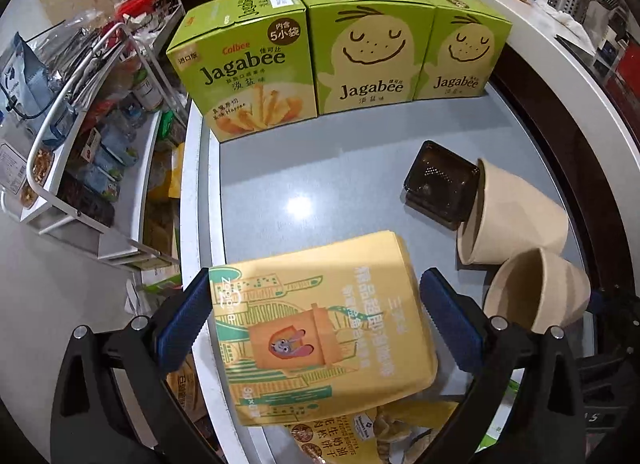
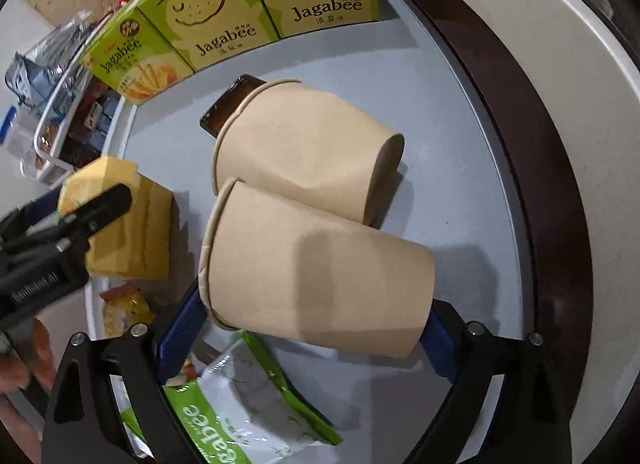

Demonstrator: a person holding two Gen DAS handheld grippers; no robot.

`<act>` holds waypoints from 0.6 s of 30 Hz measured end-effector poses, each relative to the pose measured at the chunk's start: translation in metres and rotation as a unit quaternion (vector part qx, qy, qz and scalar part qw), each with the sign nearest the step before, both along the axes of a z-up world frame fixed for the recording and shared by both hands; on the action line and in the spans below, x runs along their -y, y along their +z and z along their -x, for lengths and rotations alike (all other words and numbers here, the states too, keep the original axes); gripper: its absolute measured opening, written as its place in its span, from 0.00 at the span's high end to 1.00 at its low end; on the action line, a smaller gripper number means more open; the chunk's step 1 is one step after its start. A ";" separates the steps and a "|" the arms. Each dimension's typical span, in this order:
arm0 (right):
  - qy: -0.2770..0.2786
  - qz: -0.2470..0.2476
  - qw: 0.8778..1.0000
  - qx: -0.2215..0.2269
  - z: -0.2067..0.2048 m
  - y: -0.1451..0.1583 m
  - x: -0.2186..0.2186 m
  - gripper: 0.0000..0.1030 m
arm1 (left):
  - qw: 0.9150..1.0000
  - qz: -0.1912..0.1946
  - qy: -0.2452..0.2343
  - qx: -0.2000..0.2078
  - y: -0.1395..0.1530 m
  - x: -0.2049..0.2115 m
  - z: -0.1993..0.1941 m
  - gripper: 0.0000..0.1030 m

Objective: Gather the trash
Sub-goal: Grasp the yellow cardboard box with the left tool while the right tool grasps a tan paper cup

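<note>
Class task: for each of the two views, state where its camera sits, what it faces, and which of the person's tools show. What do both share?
Left wrist: on the left gripper, facing a yellow snack box between its fingers.
Right wrist: on the right gripper, facing the nearer tan paper cup; left gripper visible.
Shared: three green Jagabee boxes, both cups, dark plastic tray.

Yellow snack box (image 1: pixel 320 328) upright; two tan cups (image 2: pixel 308 152) on sides, touching.
</note>
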State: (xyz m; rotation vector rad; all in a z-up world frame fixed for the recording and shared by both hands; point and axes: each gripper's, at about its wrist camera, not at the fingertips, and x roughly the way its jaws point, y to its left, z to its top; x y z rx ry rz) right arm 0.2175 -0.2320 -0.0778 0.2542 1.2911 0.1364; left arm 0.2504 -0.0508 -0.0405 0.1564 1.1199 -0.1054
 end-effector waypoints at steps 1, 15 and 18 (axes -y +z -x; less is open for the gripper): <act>-0.002 -0.003 1.000 0.003 0.001 0.001 0.001 0.13 | 1.000 0.007 0.000 -0.002 0.000 -0.001 0.001 0.02; -0.013 -0.033 0.998 0.044 0.012 0.032 0.017 0.14 | 0.996 0.086 0.023 0.011 0.016 -0.020 0.007 0.07; -0.012 -0.043 0.998 0.051 0.015 0.042 0.018 0.14 | 0.995 0.100 0.022 0.021 0.027 -0.022 0.012 0.08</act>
